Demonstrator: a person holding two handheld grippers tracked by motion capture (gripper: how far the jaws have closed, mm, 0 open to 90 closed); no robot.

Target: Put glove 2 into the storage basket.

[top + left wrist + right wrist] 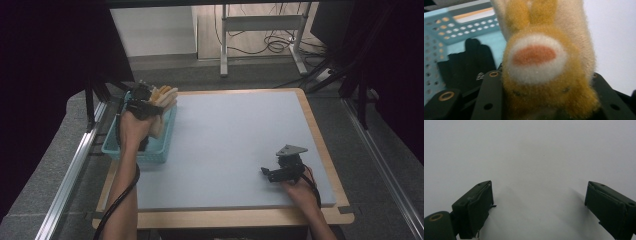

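Left gripper view: left gripper clamps plush paw glove above blue basket; black glove below awaits; right gripper gapes empty.

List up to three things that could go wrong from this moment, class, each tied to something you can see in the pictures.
1. The left gripper is shut on a soft plush toy; the fur may compress and let it slip out over the basket.
2. The toy hangs close to the basket's rim, so it might snag there.
3. A black item lies in the basket; a dropped toy could land on it.
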